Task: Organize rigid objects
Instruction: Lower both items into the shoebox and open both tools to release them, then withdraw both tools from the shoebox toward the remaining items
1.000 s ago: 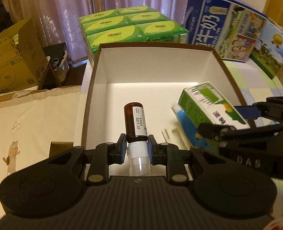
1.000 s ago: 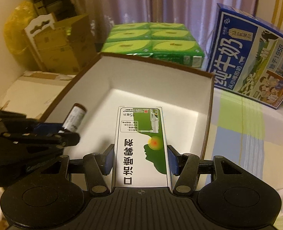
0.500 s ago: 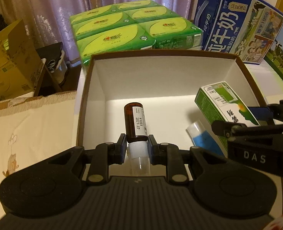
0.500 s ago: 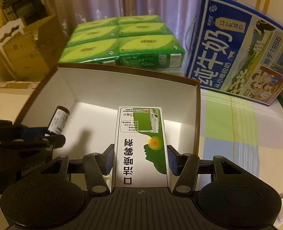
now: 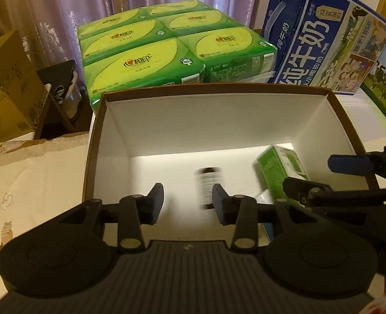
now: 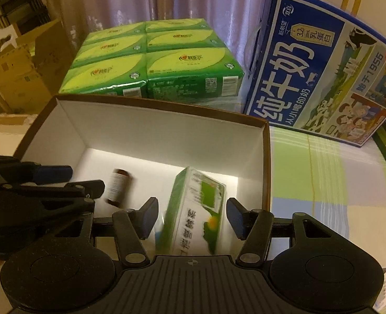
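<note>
Left wrist view first: the left gripper (image 5: 188, 200) hangs over the near edge of the open white box (image 5: 219, 110), its jaws parting, with a clear gap between the two pads. The small brown bottle (image 5: 207, 189) is blurred and sits in that gap close to the right-hand pad; whether it touches that pad cannot be told, and the left-hand pad is clear of it. It appears inside the box, near the floor. At the right edge of this view the right gripper (image 5: 321, 176) reaches in sideways, and the green medicine carton (image 5: 281, 170) lies tilted in the box's right part, just beside its dark finger. Behind the box stand the green tissue packs (image 5: 151, 49) and the blue milk case (image 5: 318, 39).

Right wrist view: the right gripper (image 6: 193, 216) has its jaws spread wider than the green medicine carton (image 6: 198, 214), which leans between the pads, blurred, with space on both sides, so nothing is gripped. This view shows the carton's printed face and a checked tablecloth (image 6: 323, 183) right of the box. The left gripper (image 6: 70, 179) enters from the left, the brown bottle (image 6: 117, 187) just past its fingertips, inside the white box (image 6: 153, 128).
</note>
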Demonstrator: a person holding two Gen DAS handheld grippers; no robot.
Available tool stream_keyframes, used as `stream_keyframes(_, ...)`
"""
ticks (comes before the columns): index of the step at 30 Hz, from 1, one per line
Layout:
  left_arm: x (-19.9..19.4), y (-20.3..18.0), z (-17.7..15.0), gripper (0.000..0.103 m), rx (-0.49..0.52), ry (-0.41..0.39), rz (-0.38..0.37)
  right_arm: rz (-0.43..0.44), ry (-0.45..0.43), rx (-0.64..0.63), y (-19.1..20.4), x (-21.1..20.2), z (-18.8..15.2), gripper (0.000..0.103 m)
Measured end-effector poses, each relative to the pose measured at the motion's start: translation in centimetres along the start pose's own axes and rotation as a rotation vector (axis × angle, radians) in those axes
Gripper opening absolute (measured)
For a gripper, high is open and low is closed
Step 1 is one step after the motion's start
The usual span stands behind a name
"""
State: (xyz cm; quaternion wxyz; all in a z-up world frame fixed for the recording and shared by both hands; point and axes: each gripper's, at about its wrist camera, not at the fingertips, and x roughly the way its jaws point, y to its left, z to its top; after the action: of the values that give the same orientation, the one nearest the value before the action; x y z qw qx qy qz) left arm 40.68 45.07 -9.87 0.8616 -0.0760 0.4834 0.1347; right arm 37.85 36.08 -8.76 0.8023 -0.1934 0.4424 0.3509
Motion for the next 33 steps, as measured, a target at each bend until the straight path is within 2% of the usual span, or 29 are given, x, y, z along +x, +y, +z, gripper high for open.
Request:
stream_keyframes(21, -2.7, -0.4, -1.4, 0.044, -0.007, -0.02, -0.001, 0.075, -0.03, 0.015, -0.5, -2.7, -1.4, 0.058)
stream_keyframes(33, -7.8, -0.7, -4.7, 0.045, -0.035, -0.058, -0.021, 0.207, -0.107, 0.017, -2.1, -8.0, -4.6, 0.059)
